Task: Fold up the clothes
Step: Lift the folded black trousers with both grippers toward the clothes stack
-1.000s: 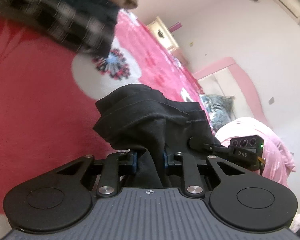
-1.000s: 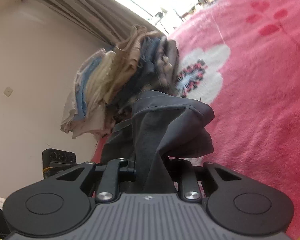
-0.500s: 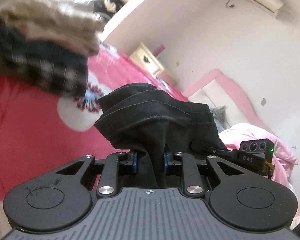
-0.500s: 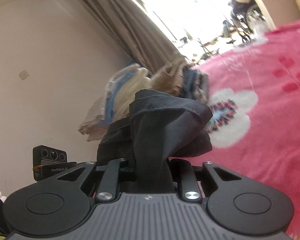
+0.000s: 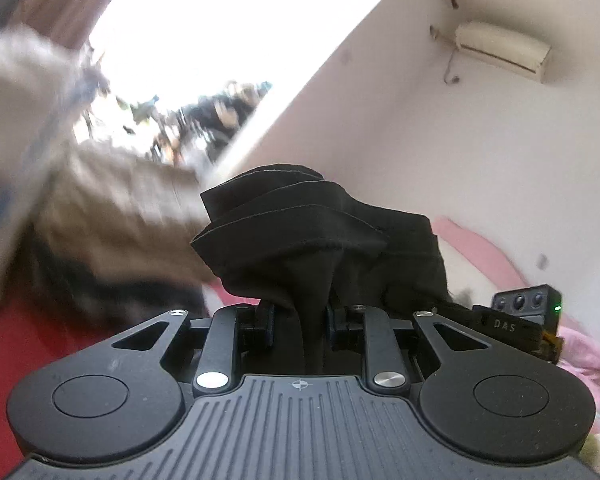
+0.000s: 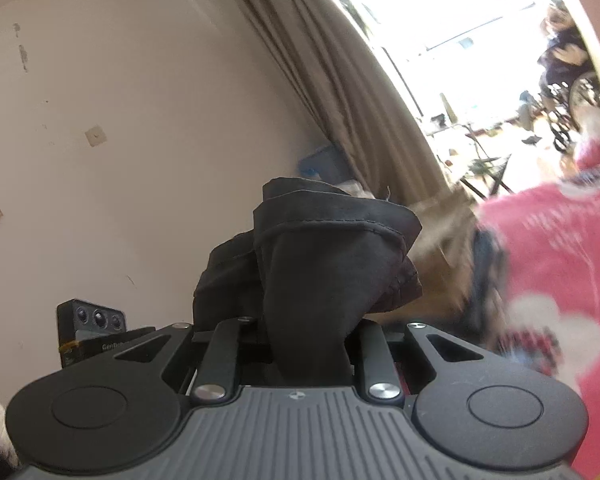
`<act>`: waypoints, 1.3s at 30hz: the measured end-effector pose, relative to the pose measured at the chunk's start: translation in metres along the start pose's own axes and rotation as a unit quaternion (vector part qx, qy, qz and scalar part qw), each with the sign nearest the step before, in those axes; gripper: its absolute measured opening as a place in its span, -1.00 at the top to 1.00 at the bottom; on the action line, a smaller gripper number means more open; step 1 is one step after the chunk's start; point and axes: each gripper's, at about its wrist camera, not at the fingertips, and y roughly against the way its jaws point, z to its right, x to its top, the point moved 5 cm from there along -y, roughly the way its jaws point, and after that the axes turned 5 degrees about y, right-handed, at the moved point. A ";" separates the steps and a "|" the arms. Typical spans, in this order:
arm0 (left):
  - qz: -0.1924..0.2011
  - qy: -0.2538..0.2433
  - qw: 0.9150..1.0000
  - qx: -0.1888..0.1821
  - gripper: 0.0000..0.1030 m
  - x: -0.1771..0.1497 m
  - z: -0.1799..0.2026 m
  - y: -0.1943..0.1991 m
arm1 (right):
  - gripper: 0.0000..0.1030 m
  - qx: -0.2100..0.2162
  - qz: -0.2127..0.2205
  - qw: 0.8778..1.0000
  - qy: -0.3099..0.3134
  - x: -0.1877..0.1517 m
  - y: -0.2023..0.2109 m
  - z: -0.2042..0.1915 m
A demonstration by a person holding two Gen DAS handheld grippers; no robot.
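Two grippers shared one black garment [image 5: 320, 232]. The left gripper [image 5: 300, 320] had its jaws pinched on a bunched fold of the cloth, which stood up in pleats above its fingers. The right gripper [image 6: 308, 340] was likewise clamped on another gathered part of the garment [image 6: 332, 248]. Beyond them lay a blurred stack of folded clothes [image 5: 100, 216] on a pink flowered blanket [image 6: 560, 248]. An air conditioner [image 5: 500, 50] hung on the wall, and a brown curtain [image 6: 340, 80] edged the bright window.
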 end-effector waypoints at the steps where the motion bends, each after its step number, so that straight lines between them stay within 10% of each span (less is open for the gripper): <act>1: 0.012 -0.013 1.000 0.011 0.60 0.014 -0.001 -0.001 | 0.59 0.003 0.003 1.000 0.005 0.012 -0.012 0.001; 11: 0.072 -0.088 0.983 0.145 0.59 0.127 -0.025 -0.052 | 0.59 -0.004 0.019 1.000 -0.017 0.091 -0.135 0.050; 23: 0.026 -0.137 0.956 0.258 0.56 0.151 -0.057 -0.120 | 0.58 -0.053 0.005 0.998 -0.027 0.095 -0.207 0.121; 30: 0.016 -0.109 0.924 0.365 0.24 0.158 -0.081 -0.139 | -0.28 -0.139 -0.007 0.989 -0.044 0.087 -0.228 0.162; 39: 0.080 -0.087 0.932 0.343 0.05 0.172 -0.073 -0.107 | -0.45 -0.230 0.122 0.965 0.009 0.121 -0.161 0.161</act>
